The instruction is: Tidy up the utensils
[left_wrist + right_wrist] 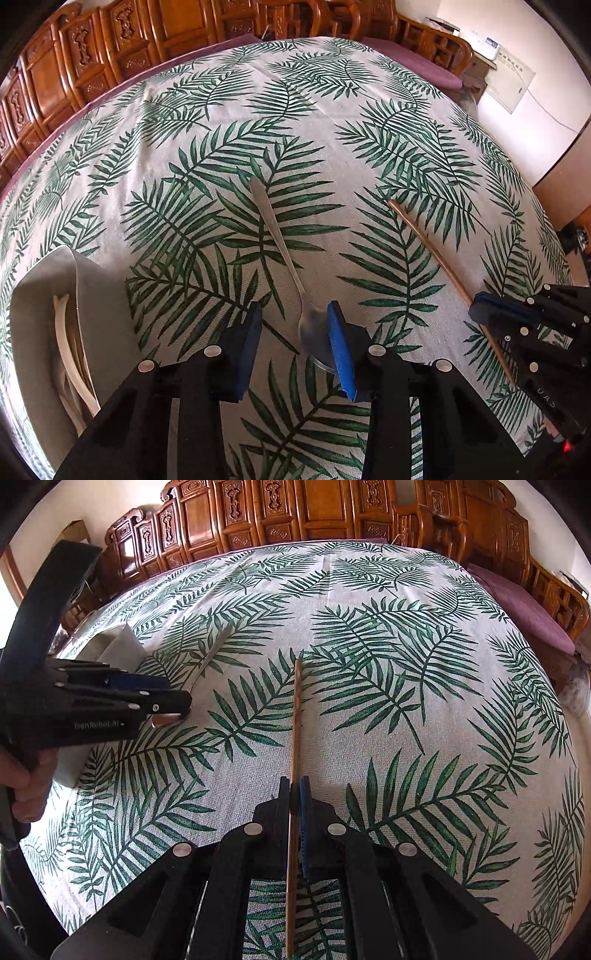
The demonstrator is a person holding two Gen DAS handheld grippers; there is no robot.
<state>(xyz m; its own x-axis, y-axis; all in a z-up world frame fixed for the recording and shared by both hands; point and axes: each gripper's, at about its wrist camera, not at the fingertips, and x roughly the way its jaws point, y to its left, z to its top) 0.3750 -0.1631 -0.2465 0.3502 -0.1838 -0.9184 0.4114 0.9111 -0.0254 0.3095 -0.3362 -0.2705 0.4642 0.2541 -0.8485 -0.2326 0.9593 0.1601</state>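
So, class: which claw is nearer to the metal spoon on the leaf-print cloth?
Left. The left claw sits over the spoon, one pad against its bowl. The right claw is off to the side, shut on the wooden chopstick.

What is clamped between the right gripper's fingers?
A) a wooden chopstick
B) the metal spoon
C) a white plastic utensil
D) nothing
A: in the right wrist view the right gripper is shut on the wooden chopstick, whose free end lies on the leaf-print tablecloth.
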